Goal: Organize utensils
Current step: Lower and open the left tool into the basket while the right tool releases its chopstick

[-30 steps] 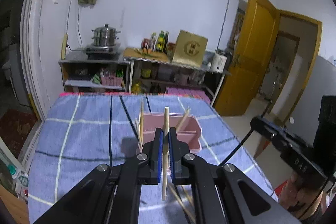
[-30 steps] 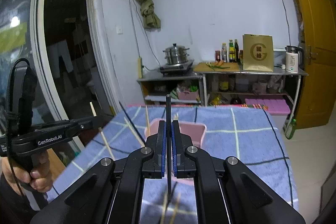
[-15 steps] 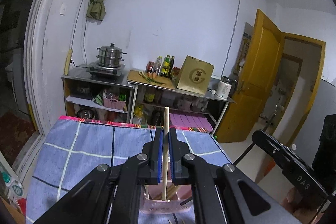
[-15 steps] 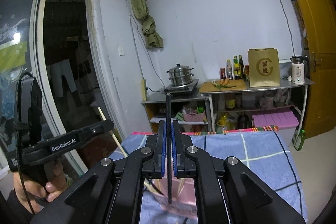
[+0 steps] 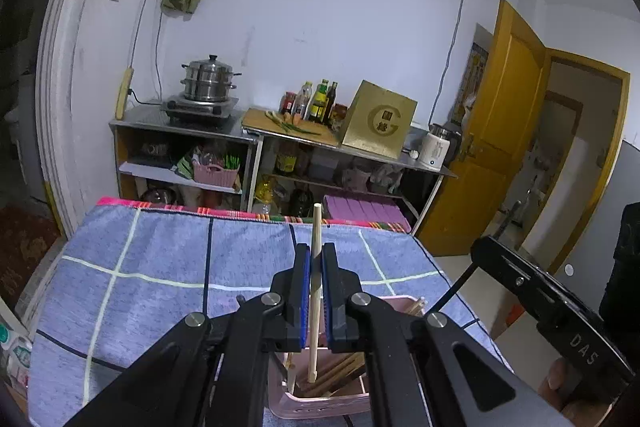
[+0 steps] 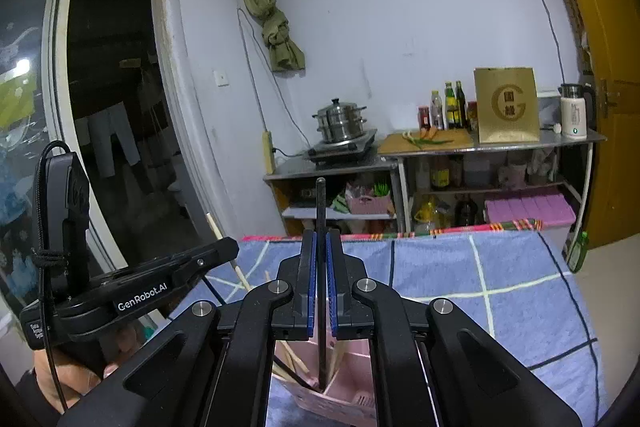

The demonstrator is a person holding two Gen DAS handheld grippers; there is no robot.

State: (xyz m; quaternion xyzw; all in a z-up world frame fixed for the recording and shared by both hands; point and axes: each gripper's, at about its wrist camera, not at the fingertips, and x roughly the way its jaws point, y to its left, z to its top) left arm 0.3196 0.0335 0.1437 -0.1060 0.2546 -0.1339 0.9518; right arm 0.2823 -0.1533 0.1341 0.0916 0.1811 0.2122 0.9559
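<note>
In the left wrist view the left gripper (image 5: 316, 263) clenched 1 upright wooden chopstick (image 5: 314, 291) above the pink holder (image 5: 320, 409) at 6 o'clock, while in the right wrist view the right gripper (image 6: 321, 251) clenched 1 black chopstick (image 6: 321, 267) over that holder (image 6: 352, 379) on the blue-clothed bench (image 6: 500, 291).

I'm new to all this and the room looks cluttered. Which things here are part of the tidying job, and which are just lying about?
Part of the job:
- left gripper holding a wooden chopstick
- right gripper holding a black chopstick
- pink basket with chopsticks in it

Just lying about:
- steamer pot
- bottles
- gold box
- kettle
</note>
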